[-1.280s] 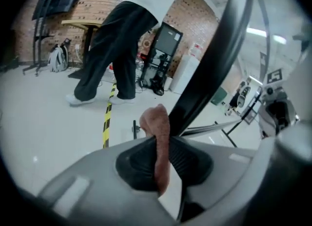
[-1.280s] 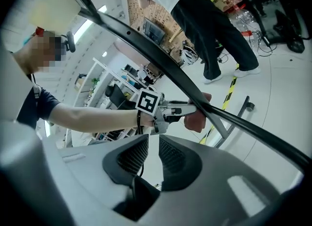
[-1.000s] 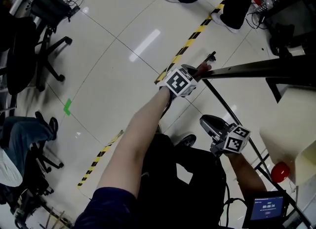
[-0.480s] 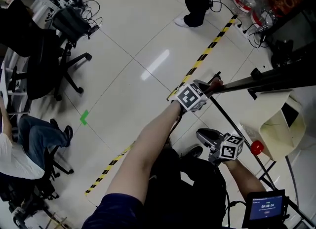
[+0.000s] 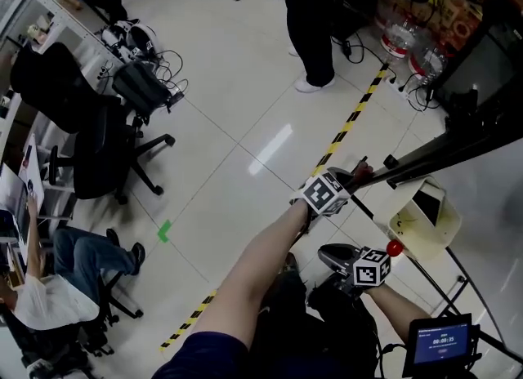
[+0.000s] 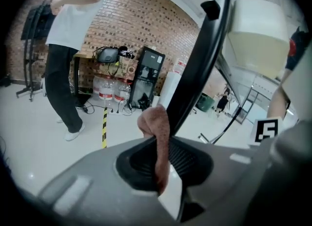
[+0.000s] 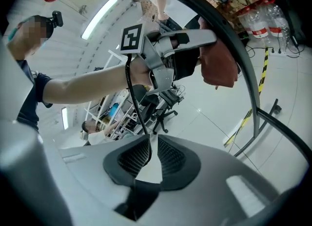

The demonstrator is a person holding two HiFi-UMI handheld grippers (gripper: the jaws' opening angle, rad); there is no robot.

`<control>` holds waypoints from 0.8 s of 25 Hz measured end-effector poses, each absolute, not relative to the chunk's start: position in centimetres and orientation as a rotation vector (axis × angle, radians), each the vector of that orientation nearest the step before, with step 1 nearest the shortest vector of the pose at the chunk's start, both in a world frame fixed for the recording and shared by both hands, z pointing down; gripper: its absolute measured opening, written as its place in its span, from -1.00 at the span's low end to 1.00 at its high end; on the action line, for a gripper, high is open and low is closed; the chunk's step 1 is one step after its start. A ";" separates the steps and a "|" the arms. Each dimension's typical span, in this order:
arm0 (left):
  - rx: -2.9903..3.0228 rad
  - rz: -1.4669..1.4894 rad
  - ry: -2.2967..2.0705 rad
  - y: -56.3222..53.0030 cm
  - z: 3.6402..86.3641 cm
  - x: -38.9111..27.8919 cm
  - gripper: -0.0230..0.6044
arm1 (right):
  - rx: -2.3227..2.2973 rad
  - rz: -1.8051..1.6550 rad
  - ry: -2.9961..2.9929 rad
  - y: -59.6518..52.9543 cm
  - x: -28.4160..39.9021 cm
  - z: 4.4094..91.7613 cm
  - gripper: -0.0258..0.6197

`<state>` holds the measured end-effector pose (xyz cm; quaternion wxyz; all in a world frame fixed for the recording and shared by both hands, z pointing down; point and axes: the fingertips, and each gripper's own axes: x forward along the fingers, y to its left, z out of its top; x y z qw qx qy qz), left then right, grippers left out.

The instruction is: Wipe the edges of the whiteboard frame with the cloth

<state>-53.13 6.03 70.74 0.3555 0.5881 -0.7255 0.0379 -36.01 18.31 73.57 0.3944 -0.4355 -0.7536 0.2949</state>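
Note:
In the head view my left gripper is held out to the dark whiteboard frame, shut on a reddish-brown cloth that touches the frame's edge. The left gripper view shows the cloth pinched upright between the jaws of the left gripper, its top against the black frame bar. My right gripper is low, near my body, apart from the frame. Its own view shows the right gripper with only a thin slit between the jaws and nothing held; the cloth hangs from the left gripper by the frame.
A person in a white top and black trousers stands beyond the frame. Yellow-black floor tape runs beneath it. Office chairs and a seated person are on the left. Water bottles, a cream box and a red knob are on the right.
The head view has tilted up, showing more of the room. My left gripper stays on the frame's edge with the cloth. The right gripper stays low near my body.

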 end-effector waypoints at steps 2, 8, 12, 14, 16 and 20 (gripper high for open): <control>1.516 0.107 -1.871 6.1 69.9 -53.1 -0.74 | -1.116 0.711 -1.932 19.0 -36.3 72.6 -0.75; 1.502 0.119 -1.876 6.1 67.8 -52.5 -0.74 | -1.168 0.636 -1.932 21.2 -35.9 70.4 -0.77; 1.500 0.121 -1.885 6.1 66.3 -52.9 -0.74 | -1.220 0.581 -1.901 22.7 -35.1 68.9 -0.77; 1.498 0.112 -1.892 6.0 65.5 -53.2 -0.74 | -1.239 0.565 -1.891 23.0 -34.9 68.1 -0.77; 1.498 0.093 -1.898 5.9 64.8 -53.1 -0.74 | -1.242 0.559 -1.885 22.9 -34.6 67.4 -0.77; 1.506 0.065 -1.901 6.0 63.1 -53.0 -0.74 | -1.219 0.556 -1.891 22.4 -34.8 65.8 -0.78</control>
